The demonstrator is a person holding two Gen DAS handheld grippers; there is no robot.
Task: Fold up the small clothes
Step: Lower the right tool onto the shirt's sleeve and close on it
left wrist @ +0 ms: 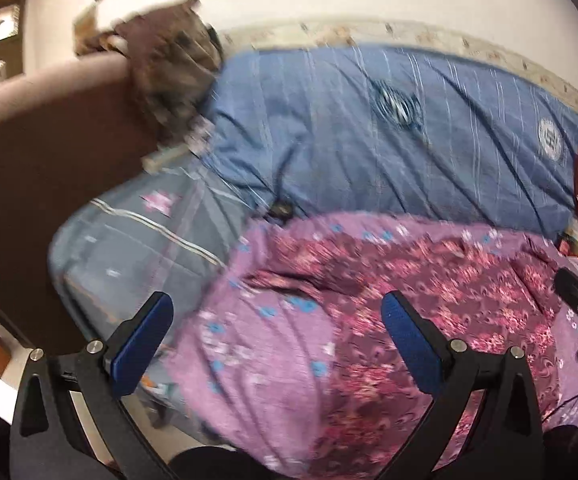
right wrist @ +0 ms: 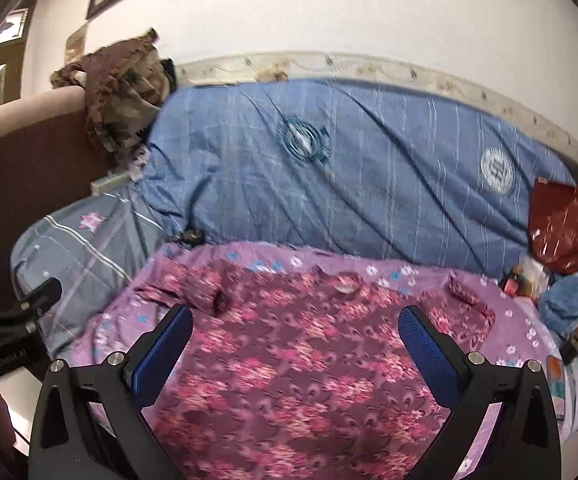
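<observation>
Both the left tongs point(left wrist: 276, 336) and right tongs point(right wrist: 295, 344) hang apart above the maroon floral garment point(right wrist: 289, 360), spread flat on the lilac sheet point(right wrist: 521, 320)

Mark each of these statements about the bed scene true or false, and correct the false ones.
1. Both grippers are open and hold nothing. True: the left gripper and right gripper show spread fingers.
2. The maroon floral garment lies spread on a purple floral sheet. True.
3. The blue quilt covers the garment. False: it lies behind it, toward the wall.
4. A red plastic bag sits on the left headboard. False: it is at the right; a brown cloth drapes there.
</observation>
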